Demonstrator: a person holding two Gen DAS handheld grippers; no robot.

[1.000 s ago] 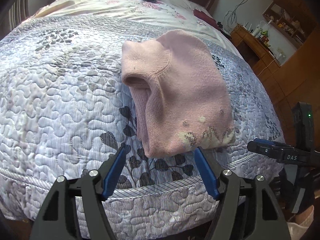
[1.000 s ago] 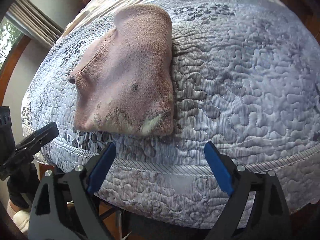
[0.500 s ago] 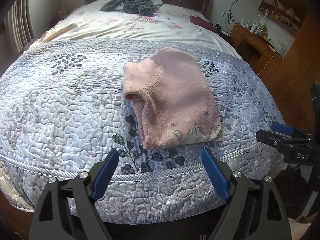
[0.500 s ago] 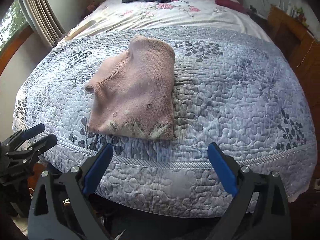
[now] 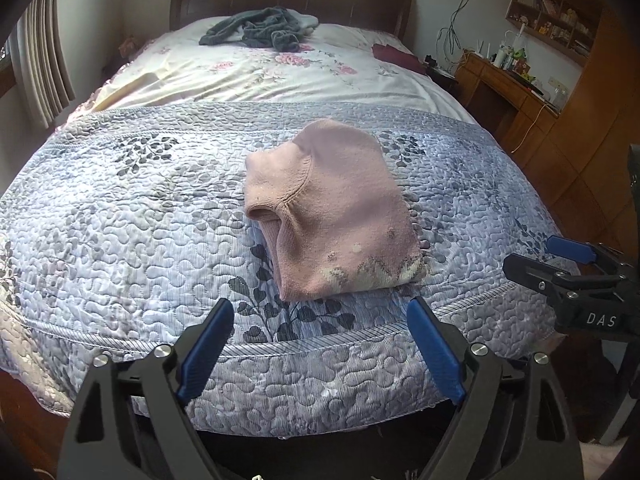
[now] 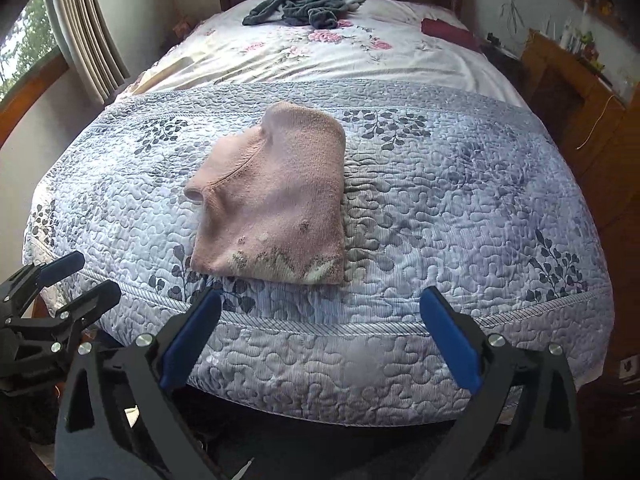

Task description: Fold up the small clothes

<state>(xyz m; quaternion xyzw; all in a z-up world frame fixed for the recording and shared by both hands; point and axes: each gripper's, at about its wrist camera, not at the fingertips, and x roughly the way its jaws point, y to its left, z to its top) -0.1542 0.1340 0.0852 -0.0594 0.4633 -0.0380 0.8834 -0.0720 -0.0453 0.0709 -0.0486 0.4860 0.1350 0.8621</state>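
Sweater [image 5: 336,208], pink knit, lies folded in a compact bundle on the quilt [image 5: 120,220], near the bed's foot edge. Both tongs hang off the foot, apart from it, w/ jaws spread and nothing held: left gripper [image 5: 320,344] sits almost straight in front of the hem; right gripper [image 6: 320,332] has the bundle ahead & to its left. Long axis runs foot-to-head, hem end toward the tongs. Left looks nearer, so prob. the one for any tidy-up. Grey clothes [image 5: 260,32] wait by the headboard, well apart.

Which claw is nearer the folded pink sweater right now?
Left, slightly. The left claw sits just short of the pink sweater's hem; the right claw is off its right side, also clear.
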